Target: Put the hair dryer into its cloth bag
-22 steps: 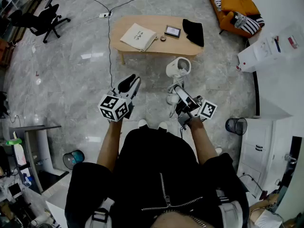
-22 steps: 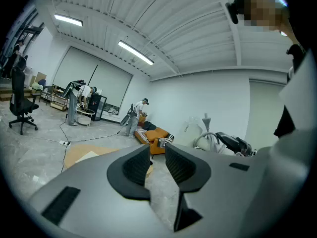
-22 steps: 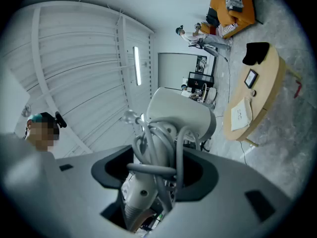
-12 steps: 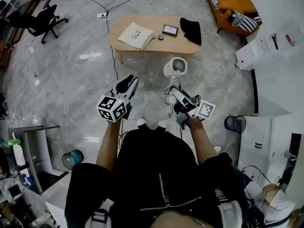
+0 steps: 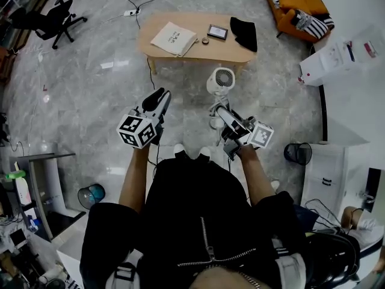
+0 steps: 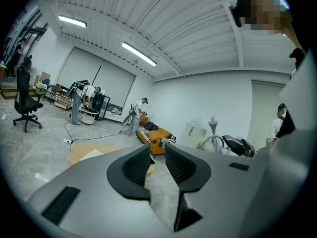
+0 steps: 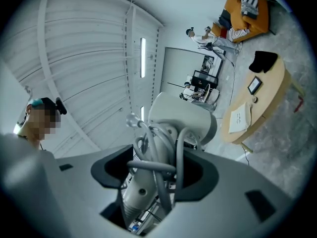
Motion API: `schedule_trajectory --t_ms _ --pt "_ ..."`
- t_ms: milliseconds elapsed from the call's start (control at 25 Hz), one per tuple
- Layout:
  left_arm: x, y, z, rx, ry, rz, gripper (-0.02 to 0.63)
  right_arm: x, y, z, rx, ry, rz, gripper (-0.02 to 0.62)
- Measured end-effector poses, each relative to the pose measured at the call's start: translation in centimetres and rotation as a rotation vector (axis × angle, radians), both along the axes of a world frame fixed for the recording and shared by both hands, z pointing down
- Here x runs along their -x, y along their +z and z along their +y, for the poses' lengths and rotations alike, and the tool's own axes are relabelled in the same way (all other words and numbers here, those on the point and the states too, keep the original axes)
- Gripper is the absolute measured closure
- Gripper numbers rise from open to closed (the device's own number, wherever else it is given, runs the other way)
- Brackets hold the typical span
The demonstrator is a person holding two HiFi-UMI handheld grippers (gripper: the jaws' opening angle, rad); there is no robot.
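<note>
**A:** Not much has moved. Your right gripper (image 7: 158, 170) still clamps, jaws wide, on the hair dryer (image 7: 184, 117) handle. The cord (image 7: 148, 165) is looped round it, and it's up in the air short of the table (image 5: 231, 54).

**B:** Your left gripper (image 6: 157, 163) only drifted outward, jaws half apart and empty. The cloth bag (image 5: 174, 38) lies untouched on the table, so bagging hasn't started.
</note>
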State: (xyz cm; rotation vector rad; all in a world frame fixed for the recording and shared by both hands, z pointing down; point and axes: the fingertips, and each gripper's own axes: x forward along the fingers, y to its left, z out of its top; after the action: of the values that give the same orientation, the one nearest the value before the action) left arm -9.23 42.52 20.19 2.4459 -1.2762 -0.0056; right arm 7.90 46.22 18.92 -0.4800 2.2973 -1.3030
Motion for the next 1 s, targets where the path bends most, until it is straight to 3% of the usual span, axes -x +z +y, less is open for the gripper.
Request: schedule_trajectory --t_ms 560,1000 --pt "1.5 0.8 -0.2 0.015 0.008 0.006 0.503 1.9 0.4 -0.5 0.017 -0.009 -0.001 0.333" --pt "3.2 1.1 -1.1 0.016 0.069 0.023 0.503 4.4 0.3 -0.8 0.01 0.036 0.015 0.333"
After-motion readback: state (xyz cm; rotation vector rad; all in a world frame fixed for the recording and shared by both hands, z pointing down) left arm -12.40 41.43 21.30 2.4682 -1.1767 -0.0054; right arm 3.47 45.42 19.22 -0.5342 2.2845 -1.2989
